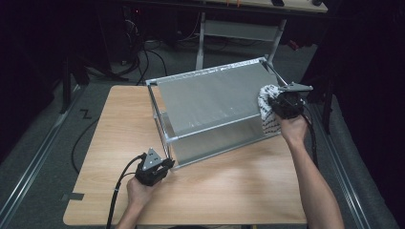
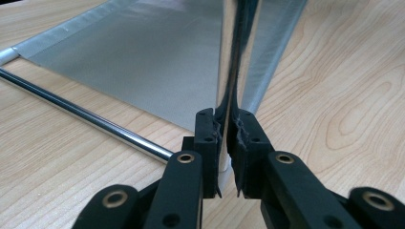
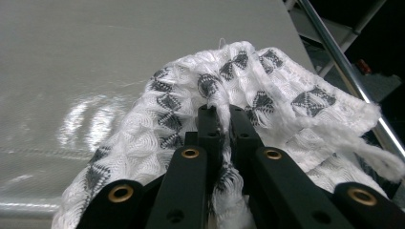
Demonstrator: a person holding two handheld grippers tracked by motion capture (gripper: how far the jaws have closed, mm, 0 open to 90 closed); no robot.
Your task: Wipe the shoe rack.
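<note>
Wiping a shelf unit, mid-stroke. My left gripper (image 1: 165,164) stands at the near left corner of the grey two-tier metal rack with chrome tube posts (image 1: 210,95), which sits on the pale wood-grain table (image 1: 119,129). In the left gripper view its jaws are nearly together and clamp the thin upright edge of the rack's corner (image 2: 228,86), the pads pressing on both faces; this hand steadies the frame. My right gripper (image 1: 279,102) is at the far right end of the top shelf. In the right gripper view its jaws are narrow and pinch a bunched fold of the white knitted cloth with grey diamond pattern (image 3: 267,114), which spreads over the shelf's matte grey surface (image 3: 95,57) close to the right rear chrome post (image 3: 344,62). From the high view, part of the cloth (image 1: 267,102) hangs down over the shelf's right edge.

Step in hand, as I judge it: wiping the top shelf with the cloth while the other hand holds the rack fast. The cloth lies at the right margin, so most of the surface is yet to be crossed.

Next move, as I judge it: I press the cloth flat and draw it leftward across the shelf, keeping the pinch firm so the fold does not slip out, and keeping the left clamp tight so the light rack does not slide or tip on the table.
</note>
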